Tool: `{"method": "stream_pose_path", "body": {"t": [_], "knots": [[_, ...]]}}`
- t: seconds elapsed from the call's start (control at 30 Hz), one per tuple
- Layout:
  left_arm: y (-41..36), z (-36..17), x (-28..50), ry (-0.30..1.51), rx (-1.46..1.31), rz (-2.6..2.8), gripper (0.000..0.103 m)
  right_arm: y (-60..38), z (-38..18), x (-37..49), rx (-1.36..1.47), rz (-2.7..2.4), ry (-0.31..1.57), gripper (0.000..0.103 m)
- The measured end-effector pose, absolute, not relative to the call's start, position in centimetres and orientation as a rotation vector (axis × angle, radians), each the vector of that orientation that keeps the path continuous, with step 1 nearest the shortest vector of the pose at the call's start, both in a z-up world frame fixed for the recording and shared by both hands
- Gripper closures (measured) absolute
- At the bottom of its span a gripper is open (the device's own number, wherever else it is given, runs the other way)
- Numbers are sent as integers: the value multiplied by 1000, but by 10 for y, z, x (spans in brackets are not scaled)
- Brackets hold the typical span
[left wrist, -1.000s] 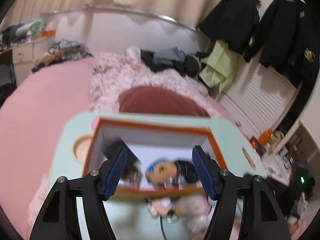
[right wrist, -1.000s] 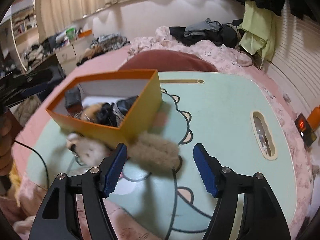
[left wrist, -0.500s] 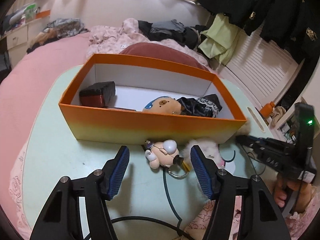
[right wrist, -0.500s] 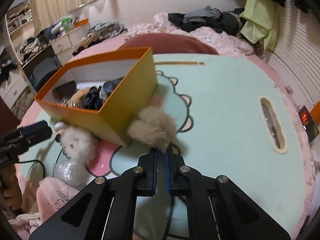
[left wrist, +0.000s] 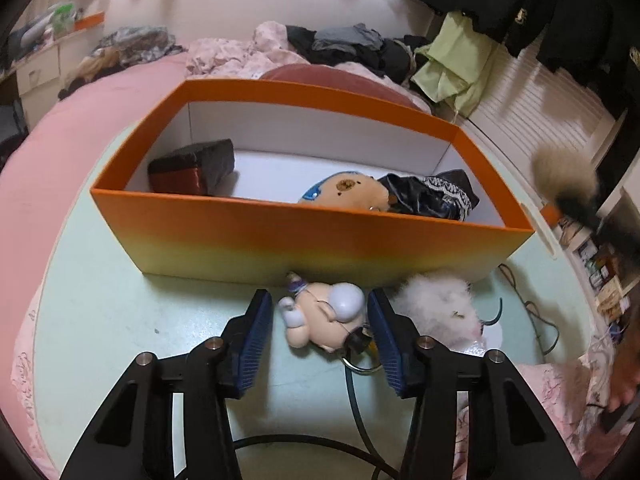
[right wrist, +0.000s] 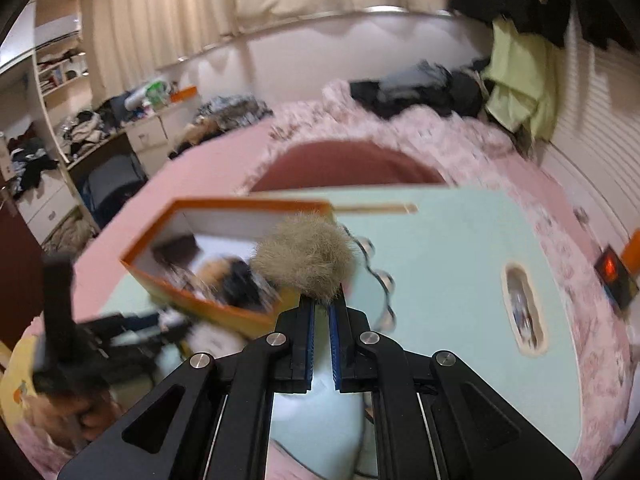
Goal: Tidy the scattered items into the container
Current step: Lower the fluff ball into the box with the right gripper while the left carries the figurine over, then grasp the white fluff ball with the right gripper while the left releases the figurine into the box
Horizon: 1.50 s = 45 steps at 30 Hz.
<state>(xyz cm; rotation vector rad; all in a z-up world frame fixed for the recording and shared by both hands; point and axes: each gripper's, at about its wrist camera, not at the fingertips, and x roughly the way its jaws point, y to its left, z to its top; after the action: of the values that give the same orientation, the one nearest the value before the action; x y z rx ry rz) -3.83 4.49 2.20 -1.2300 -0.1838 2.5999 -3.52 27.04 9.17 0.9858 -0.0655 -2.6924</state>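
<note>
Tan fur pompom (right wrist: 306,258) aloft beside open orange box (left wrist: 320,240).

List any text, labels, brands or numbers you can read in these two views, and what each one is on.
None can be read.
Black pouch in the orange box: white lettering on its band, too blurred to read.
Black jacket hanging on the right: gold emblem, too small to read.
Small device beside the table: red glowing display, too blurred to tell any digits.
</note>
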Motion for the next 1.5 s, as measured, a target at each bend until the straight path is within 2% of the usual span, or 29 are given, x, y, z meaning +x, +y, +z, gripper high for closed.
{"method": "stream_pose_path", "body": {"t": [0.07, 0.1, 0.13, 0.17, 0.4, 0.57, 0.63, 0.7, 0.8, 0.97, 1.0, 1.03, 1.1, 1.2, 1.33, 1.37, 1.4, 1.5], "knots": [[47, 22, -38, -169, -1229, 2605, 57, 258, 95, -45, 990, -2657, -53, 93], [46, 22, -38, -170, -1227, 2605, 61, 251, 93, -51, 1006, -2645, -53, 86], [46, 22, -38, -174, -1226, 2604, 61, 247, 92, -55, 1012, -2640, -63, 76], [45, 22, -38, -177, -1224, 2604, 61, 243, 90, -58, 1013, -2640, -73, 72], [36, 27, -32, -214, -1206, 2603, 61, 239, 80, -45, 1031, -2617, -82, 71], [29, 52, -23, -250, -1128, 2605, 61, 236, 72, -30, 1051, -2577, -70, 68], [26, 64, -21, -266, -1088, 2606, 61, 232, 70, -26, 1045, -2582, -50, 49], [23, 78, -21, -266, -1043, 2626, 61, 231, 68, -23, 1051, -2568, -72, 44], [19, 97, -26, -251, -991, 2662, 61, 226, 65, -18, 1064, -2539, -87, 44], [21, 115, -52, -235, -991, 2736, 61, 203, 41, -26, 1191, -2489, 14, 44], [22, 116, -59, -251, -994, 2740, 59, 200, 37, -29, 1206, -2492, 19, 44], [22, 115, -64, -262, -1004, 2749, 47, 198, 34, -33, 1225, -2491, 22, 44], [24, 115, -70, -241, -1028, 2796, 33, 194, 27, -40, 1266, -2483, 29, 44], [25, 113, -63, -213, -998, 2799, 33, 185, 21, -46, 1299, -2467, 55, 44], [18, 106, -54, -267, -1007, 2779, 33, 177, 14, -46, 1306, -2475, 144, 45], [15, 104, -53, -288, -1011, 2776, 33, 177, 13, -46, 1307, -2473, 147, 48], [11, 102, -52, -311, -1018, 2766, 33, 178, 14, -45, 1299, -2468, 138, 61], [1, 98, -46, -353, -1027, 2753, 32, 184, 14, -43, 1295, -2463, 105, 66]]}}
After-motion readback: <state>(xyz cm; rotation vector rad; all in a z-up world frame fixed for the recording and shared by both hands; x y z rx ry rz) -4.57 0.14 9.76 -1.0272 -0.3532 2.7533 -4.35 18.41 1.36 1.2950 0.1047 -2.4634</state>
